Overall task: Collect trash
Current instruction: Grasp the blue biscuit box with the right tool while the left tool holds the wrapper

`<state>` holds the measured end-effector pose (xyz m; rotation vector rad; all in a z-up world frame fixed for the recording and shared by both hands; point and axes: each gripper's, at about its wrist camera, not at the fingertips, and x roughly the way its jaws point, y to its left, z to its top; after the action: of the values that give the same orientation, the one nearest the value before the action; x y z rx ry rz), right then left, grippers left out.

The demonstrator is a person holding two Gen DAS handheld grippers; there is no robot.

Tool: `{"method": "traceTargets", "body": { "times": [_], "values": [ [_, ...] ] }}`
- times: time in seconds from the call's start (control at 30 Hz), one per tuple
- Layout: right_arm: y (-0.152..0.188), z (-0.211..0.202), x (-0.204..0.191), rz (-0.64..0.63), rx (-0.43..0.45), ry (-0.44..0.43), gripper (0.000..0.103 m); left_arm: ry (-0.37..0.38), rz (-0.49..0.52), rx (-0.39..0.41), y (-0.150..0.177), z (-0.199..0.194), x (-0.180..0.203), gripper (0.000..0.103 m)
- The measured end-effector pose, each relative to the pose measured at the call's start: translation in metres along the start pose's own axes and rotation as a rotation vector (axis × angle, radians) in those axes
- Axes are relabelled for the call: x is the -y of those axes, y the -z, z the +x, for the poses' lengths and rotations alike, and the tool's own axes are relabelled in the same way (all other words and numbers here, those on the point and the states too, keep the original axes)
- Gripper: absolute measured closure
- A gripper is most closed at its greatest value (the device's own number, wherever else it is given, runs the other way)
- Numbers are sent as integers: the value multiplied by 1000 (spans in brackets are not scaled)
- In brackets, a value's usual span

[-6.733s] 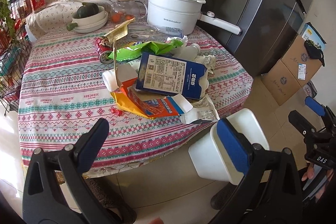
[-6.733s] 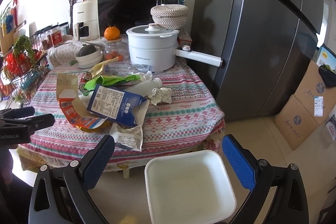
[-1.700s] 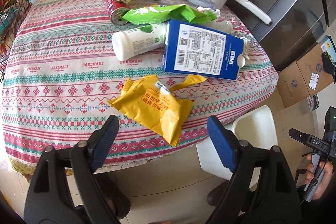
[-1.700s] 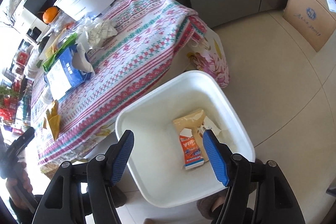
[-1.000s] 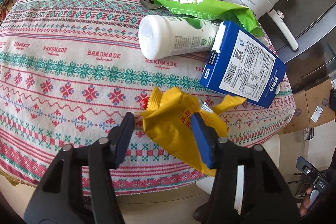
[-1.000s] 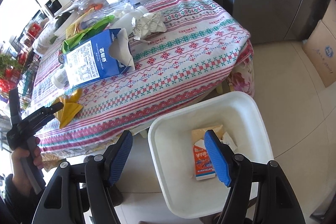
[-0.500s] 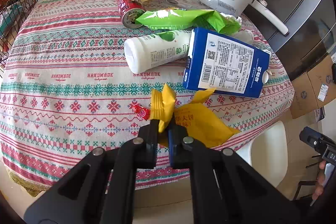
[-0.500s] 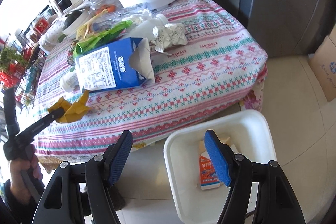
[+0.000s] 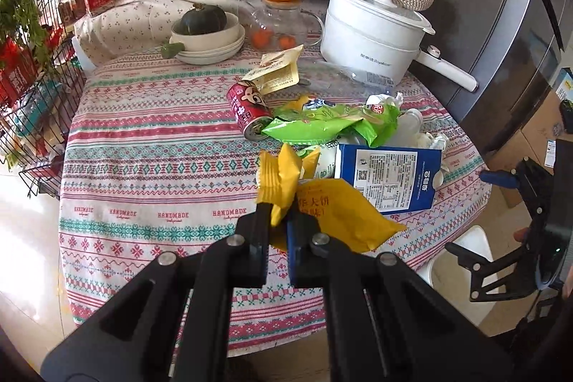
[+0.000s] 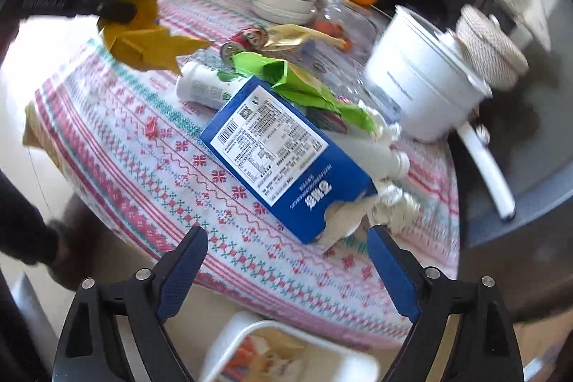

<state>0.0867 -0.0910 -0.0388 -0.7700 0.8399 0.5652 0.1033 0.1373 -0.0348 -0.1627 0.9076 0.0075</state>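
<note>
**Yellow wrapper lifted off the counter, blue carton on the near edge**

The left tool (image 9: 283, 217) is clamped tight on the crumpled end of a yellow wrapper (image 9: 333, 213), which hangs clear above the patterned cloth of the counter (image 9: 143, 167) near its front edge. In the right wrist view the same wrapper (image 10: 143, 38) dangles from the dark fingers above the counter's far left side.

The right tool (image 10: 286, 260) has nothing between its blue pads; its jaws are spreading wider, and it hovers over the counter's near edge just in front of a torn blue carton (image 10: 283, 149). The carton lies flat, its ripped end toward the edge. Behind it lie a white bottle (image 10: 204, 85) on its side, a green wrapper (image 10: 297, 77), a red can (image 10: 247, 40) tipped over, and crumpled white paper (image 10: 390, 199) at the carton's right. A white pot (image 10: 422, 85) stands at the back right of the counter.

Below the near edge, a white bin (image 10: 286, 353) holds some packaging; the view is blurred there.
</note>
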Motion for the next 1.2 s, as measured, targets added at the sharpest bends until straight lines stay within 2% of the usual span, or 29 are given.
{"method": "traceTargets", "body": {
  "times": [0.1, 0.37, 0.47, 0.6, 0.83, 0.97, 1.2],
  "values": [
    [-10, 19, -10, -131, 1, 35, 10, 23, -18, -41, 2, 7, -4, 94],
    [-31, 77, -14, -332, -53, 81, 10, 20, -25, -77, 1, 15, -11, 94],
    [-33, 90, -17, -381, -71, 84, 10, -11, -23, -94, -1, 19, -16, 94],
    [-37, 105, -21, -406, -82, 90, 0, -30, -42, -117, 0, 24, -24, 94],
    [-40, 120, -25, -452, -68, 145, 0, -29, -44, -120, 0, 25, -25, 94],
    [-40, 123, -32, -533, -91, 173, 0, -26, -56, -117, -1, 24, -27, 94],
    [-57, 128, -35, -615, -129, 154, 0, -25, -90, -107, -1, 21, -37, 94]
  ]
}}
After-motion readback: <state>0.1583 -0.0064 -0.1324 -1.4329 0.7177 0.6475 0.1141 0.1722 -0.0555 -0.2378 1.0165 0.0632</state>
